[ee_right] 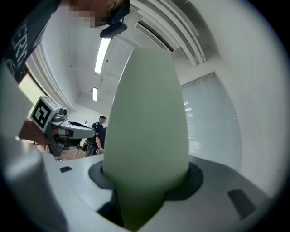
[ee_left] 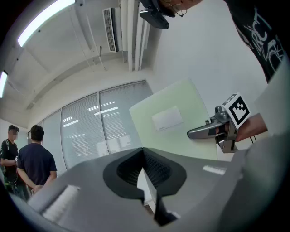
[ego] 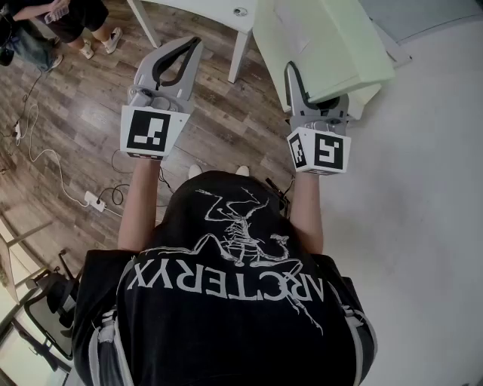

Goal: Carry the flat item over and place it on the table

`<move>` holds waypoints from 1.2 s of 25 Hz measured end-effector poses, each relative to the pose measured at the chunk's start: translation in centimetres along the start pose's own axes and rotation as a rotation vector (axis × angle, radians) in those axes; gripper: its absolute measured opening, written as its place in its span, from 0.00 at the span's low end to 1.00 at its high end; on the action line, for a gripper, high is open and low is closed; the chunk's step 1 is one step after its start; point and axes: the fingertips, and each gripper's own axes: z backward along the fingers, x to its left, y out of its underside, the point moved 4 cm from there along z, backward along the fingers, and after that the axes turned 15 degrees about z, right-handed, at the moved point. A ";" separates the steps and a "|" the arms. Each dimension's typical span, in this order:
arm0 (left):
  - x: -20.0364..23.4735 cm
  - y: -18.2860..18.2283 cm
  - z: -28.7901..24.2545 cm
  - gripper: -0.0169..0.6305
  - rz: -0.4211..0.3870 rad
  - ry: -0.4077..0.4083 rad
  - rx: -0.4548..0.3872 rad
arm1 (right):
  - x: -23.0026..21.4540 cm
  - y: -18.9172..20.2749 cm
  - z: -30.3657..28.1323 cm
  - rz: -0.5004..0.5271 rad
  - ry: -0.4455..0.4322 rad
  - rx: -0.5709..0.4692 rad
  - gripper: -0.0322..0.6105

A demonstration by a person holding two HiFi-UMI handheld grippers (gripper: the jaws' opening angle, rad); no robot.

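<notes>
The flat item is a pale green board (ego: 324,45), held up in the air at the top right of the head view. My right gripper (ego: 302,87) is shut on its near edge; in the right gripper view the board (ee_right: 149,118) rises out of the jaws (ee_right: 145,199) and fills the middle. The left gripper view shows the board (ee_left: 176,122) face on, with a white label, and the right gripper (ee_left: 192,132) clamped on its right side. My left gripper (ego: 193,45) is apart from the board to the left, shut on nothing (ee_left: 145,170).
A white table (ego: 219,11) stands ahead, one leg (ego: 240,53) on the wooden floor. A power strip (ego: 94,200) and cable lie at the left. People stand at the far left (ego: 68,22). A white wall is at the right.
</notes>
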 end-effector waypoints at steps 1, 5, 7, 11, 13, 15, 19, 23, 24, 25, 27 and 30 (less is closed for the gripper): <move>0.0 -0.1 0.0 0.02 0.002 0.000 -0.001 | 0.0 0.0 0.0 0.001 -0.001 0.002 0.44; -0.1 -0.1 0.1 0.02 0.006 0.000 -0.001 | 0.2 0.0 0.1 0.003 -0.004 0.003 0.44; -0.1 -0.1 0.1 0.02 0.006 0.000 0.001 | 0.2 0.0 0.1 -0.004 -0.004 -0.001 0.44; 0.0 0.0 0.1 0.02 0.006 -0.001 0.003 | 0.1 0.1 0.1 -0.014 -0.002 -0.002 0.44; 0.1 0.2 0.1 0.02 0.007 -0.001 0.006 | 0.0 0.3 0.2 -0.039 0.000 -0.013 0.44; 0.1 0.4 0.1 0.02 0.009 0.000 0.008 | -0.2 0.4 0.3 -0.056 0.003 -0.017 0.44; 0.0 0.3 0.2 0.02 0.007 0.001 0.011 | -0.4 0.4 0.4 -0.045 0.005 -0.005 0.44; 0.0 0.1 0.4 0.02 0.007 -0.002 0.011 | -0.5 0.4 0.6 -0.051 0.006 0.001 0.44; -0.1 0.1 0.4 0.02 0.009 -0.005 0.011 | -0.5 0.6 0.7 -0.056 0.005 0.003 0.44; -0.1 0.3 0.3 0.02 0.011 -0.008 0.011 | -0.5 1.0 0.7 -0.062 0.005 0.006 0.44; -0.5 0.8 -0.4 0.02 0.013 -0.015 0.013 | -1.1 2.1 0.6 -0.070 0.005 0.015 0.44; -0.8 1.6 -1.9 0.03 0.017 -0.024 0.020 | -2.3 3.7 0.3 -0.077 0.004 0.024 0.44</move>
